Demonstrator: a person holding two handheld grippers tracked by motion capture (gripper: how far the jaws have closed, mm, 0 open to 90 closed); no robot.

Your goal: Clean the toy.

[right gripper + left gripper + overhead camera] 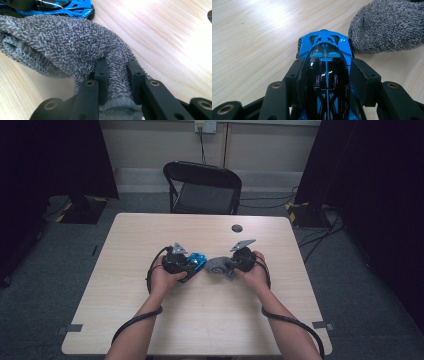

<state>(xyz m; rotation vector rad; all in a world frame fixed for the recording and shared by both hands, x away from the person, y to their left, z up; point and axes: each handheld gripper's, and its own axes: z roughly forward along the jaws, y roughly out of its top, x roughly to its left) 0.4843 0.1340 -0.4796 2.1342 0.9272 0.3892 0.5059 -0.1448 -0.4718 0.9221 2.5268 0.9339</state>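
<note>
A glossy blue and black toy car (325, 62) sits between the jaws of my left gripper (325, 72), which is shut on its sides. From above, the toy car (196, 260) and left gripper (186, 265) lie at the table's middle. Just right of it, my right gripper (229, 266) is shut on a grey fluffy cloth (218, 265). In the right gripper view its jaws pinch a bunched fold of the cloth (75, 47), right gripper (117, 75). The cloth (387, 27) reaches up to the car's nose (75, 8); whether they touch I cannot tell.
The pale wooden table (210, 320) has a small dark round disc (237, 228) near its far edge. A black folding chair (204, 187) stands beyond the table. Dark curtains and cables flank the room's sides.
</note>
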